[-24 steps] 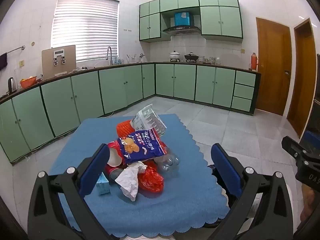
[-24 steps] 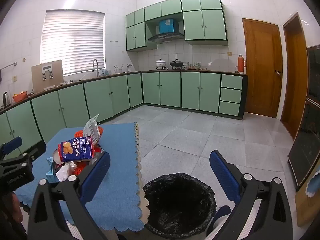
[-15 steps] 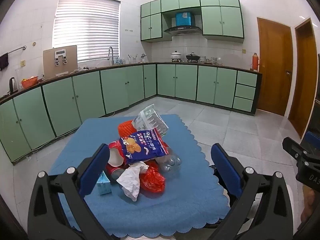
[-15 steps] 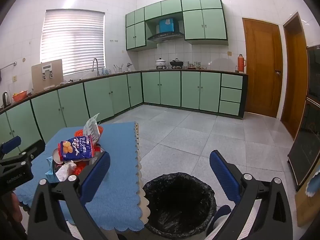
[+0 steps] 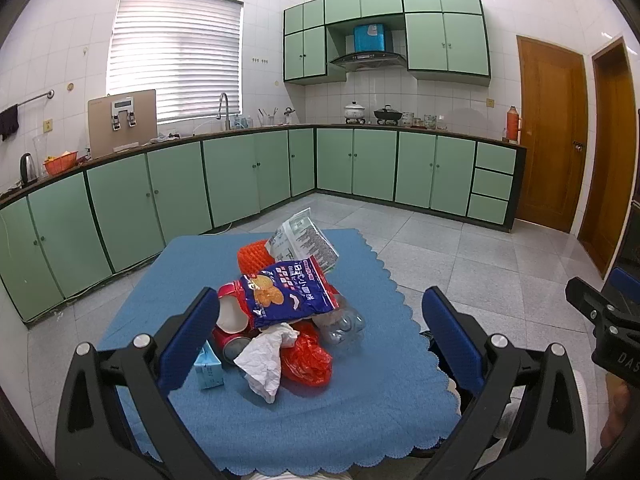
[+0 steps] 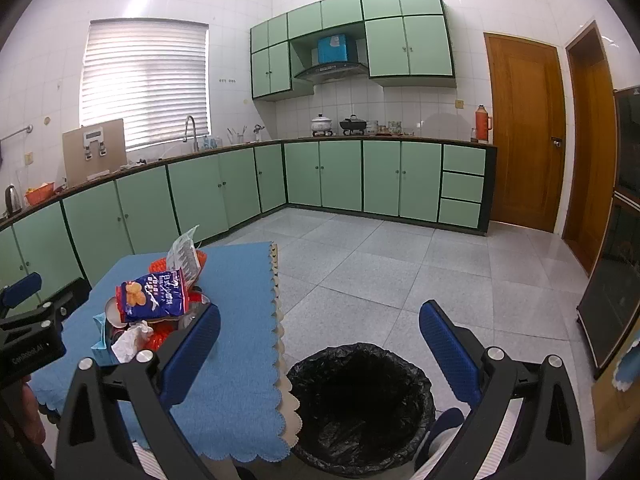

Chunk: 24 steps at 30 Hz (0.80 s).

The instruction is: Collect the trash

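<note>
A pile of trash lies on a table with a blue cloth (image 5: 360,412): a blue snack bag (image 5: 288,296) on top, a white crumpled tissue (image 5: 266,360), a red plastic bag (image 5: 306,360), a clear bottle (image 5: 344,324), red cups (image 5: 230,312), a small light-blue carton (image 5: 208,370), orange netting (image 5: 252,256) and a printed clear wrapper (image 5: 306,240). My left gripper (image 5: 320,332) is open, above the pile's near side. My right gripper (image 6: 320,344) is open, above a bin lined with a black bag (image 6: 360,404) right of the table. The pile also shows in the right wrist view (image 6: 154,296).
Green cabinets (image 5: 248,176) run along the left and far walls. Two wooden doors (image 5: 552,132) stand at the right. Grey tiled floor (image 6: 400,264) stretches beyond the table and bin. A dark cabinet (image 6: 616,280) stands at the far right.
Both grippers have barely shifted; the view moved very slightly. The trash pile has not moved.
</note>
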{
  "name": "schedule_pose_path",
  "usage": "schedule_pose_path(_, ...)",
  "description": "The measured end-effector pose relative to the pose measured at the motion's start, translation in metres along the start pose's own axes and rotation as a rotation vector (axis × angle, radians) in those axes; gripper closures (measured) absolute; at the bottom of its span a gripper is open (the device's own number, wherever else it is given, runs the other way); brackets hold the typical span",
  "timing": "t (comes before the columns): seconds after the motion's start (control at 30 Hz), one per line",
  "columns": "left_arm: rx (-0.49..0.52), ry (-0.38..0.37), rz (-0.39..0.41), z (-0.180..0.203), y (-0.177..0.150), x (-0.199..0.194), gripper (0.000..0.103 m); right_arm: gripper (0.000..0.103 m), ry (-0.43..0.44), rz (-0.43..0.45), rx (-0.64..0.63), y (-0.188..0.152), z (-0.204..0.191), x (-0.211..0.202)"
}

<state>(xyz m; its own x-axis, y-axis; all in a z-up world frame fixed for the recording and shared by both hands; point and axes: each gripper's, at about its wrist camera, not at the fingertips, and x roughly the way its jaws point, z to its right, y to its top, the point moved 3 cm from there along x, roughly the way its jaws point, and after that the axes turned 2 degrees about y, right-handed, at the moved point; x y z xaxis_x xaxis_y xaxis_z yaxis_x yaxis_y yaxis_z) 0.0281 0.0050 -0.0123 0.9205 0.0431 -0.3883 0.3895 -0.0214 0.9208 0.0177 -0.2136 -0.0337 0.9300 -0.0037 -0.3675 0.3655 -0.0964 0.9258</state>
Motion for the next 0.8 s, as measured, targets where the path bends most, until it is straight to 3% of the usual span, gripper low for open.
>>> schedule_pose_path(0.8,-0.004,0.006,0.003,-0.0026,0.0011,-0.0002,0.005,0.006,0.001,-0.002,0.002,-0.0004,-0.0004,0.0008)
